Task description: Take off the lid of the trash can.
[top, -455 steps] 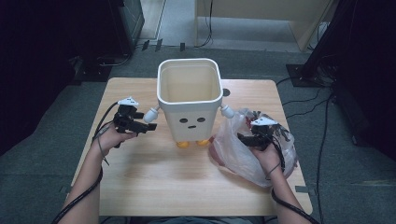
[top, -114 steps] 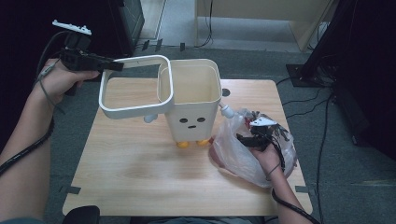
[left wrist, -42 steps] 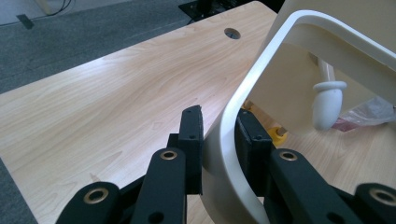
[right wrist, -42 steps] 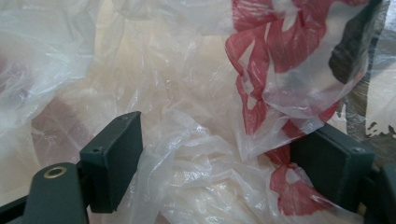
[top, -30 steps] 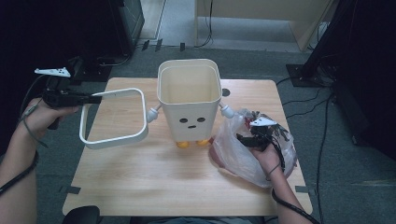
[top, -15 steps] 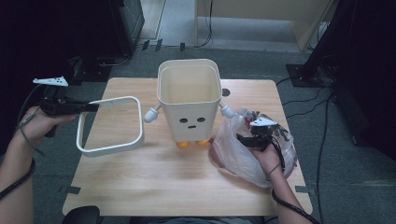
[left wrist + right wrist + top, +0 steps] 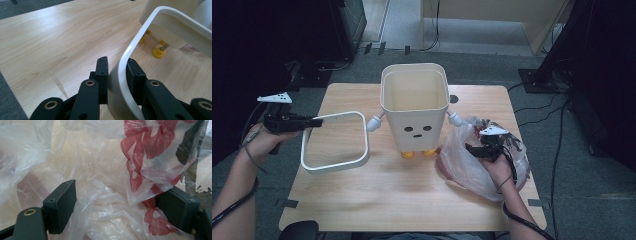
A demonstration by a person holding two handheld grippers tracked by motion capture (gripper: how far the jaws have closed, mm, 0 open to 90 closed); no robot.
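White square ring (image 7: 333,142) held at the table's left.
The left gripper (image 7: 117,72) clamps its near-left edge; the right gripper (image 7: 116,205) gapes wide around the bag (image 7: 100,170).

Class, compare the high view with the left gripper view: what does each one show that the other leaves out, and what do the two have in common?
High view alone: the whole bin with its open top and dot face, the plastic bag under the right gripper, both forearms and the floor cables.

Left gripper view alone: a close look at the left gripper, with its black pads pressed on either side of the white frame.

Shared: the frame clamped by the left gripper, the wooden table, and the bin's yellow feet.
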